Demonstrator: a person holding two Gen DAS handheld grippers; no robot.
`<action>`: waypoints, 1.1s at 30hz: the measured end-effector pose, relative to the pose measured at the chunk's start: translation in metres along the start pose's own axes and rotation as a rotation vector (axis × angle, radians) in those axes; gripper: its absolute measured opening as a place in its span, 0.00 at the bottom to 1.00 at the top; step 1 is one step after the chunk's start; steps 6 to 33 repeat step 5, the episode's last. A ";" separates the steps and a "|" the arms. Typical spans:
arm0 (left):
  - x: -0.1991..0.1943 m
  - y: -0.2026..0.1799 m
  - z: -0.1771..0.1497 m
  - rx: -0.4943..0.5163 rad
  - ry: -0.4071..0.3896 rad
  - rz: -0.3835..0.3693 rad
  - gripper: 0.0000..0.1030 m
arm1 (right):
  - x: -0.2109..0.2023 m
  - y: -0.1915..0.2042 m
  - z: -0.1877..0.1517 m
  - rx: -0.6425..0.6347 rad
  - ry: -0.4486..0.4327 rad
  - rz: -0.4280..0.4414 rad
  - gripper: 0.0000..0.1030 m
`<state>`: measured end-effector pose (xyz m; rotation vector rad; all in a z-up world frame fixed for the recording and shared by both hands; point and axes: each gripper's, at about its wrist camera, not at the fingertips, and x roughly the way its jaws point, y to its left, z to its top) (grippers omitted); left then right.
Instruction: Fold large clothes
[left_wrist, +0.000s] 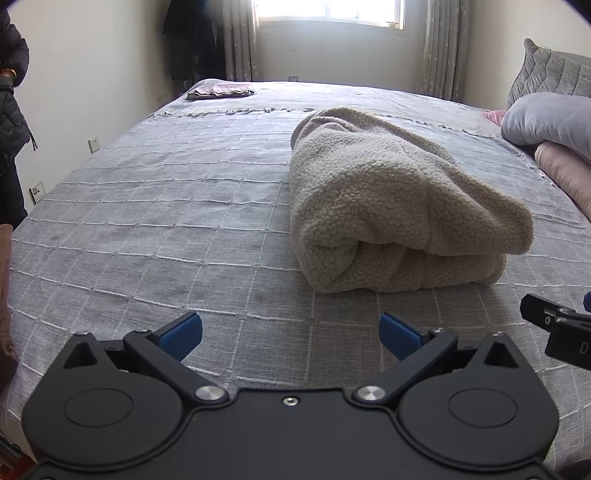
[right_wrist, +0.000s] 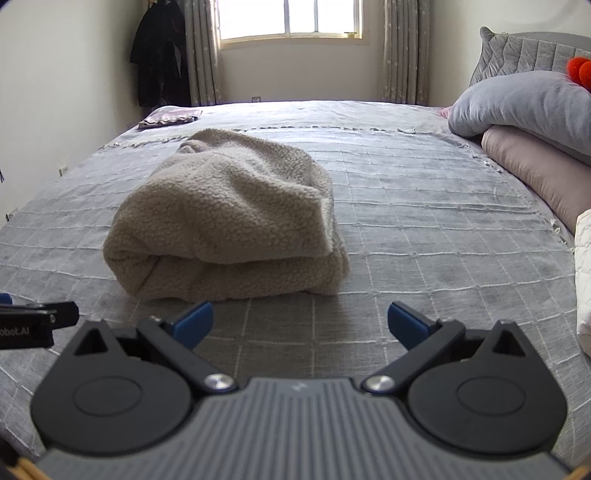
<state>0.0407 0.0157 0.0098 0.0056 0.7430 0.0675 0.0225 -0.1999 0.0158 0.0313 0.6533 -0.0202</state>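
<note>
A: Left wrist view showed the left claw (left_wrist: 290, 334) spread wide with nothing in it, sitting low over the bed (left_wrist: 147, 229). The fleece garment (left_wrist: 388, 206) lay folded into a thick bundle ahead and to the right of it, well clear of the blue pads.

B: Right wrist matched. The right claw (right_wrist: 300, 325) was also wide apart and empty, with the bundle just ahead and left of it. The top layer overhung the bottom roll at the near edge.

A: Looked mostly done, then. The risk was that top flap. The fleece was bulky and springy, so a pinch on one layer alone would probably have peeled the fold open.

B: Agreed. A shallow bite would likely have slipped off the pile. Too deep and the lower pad could have caught the bedspread and dragged it along.

A: The claws were also close together. The right one's tip showed at the edge of the left view, so converging on the same corner risked a knock.

B: The pillows (right_wrist: 524, 110) sat well off to the right. No issue there.
</note>
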 end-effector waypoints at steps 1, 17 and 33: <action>0.000 0.000 -0.001 0.002 0.000 -0.001 1.00 | 0.001 0.001 0.000 -0.003 0.001 0.000 1.00; 0.000 0.002 -0.002 -0.001 -0.003 0.008 1.00 | 0.002 0.005 -0.001 -0.006 0.002 0.004 1.00; 0.000 0.002 -0.002 -0.001 -0.003 0.008 1.00 | 0.002 0.005 -0.001 -0.006 0.002 0.004 1.00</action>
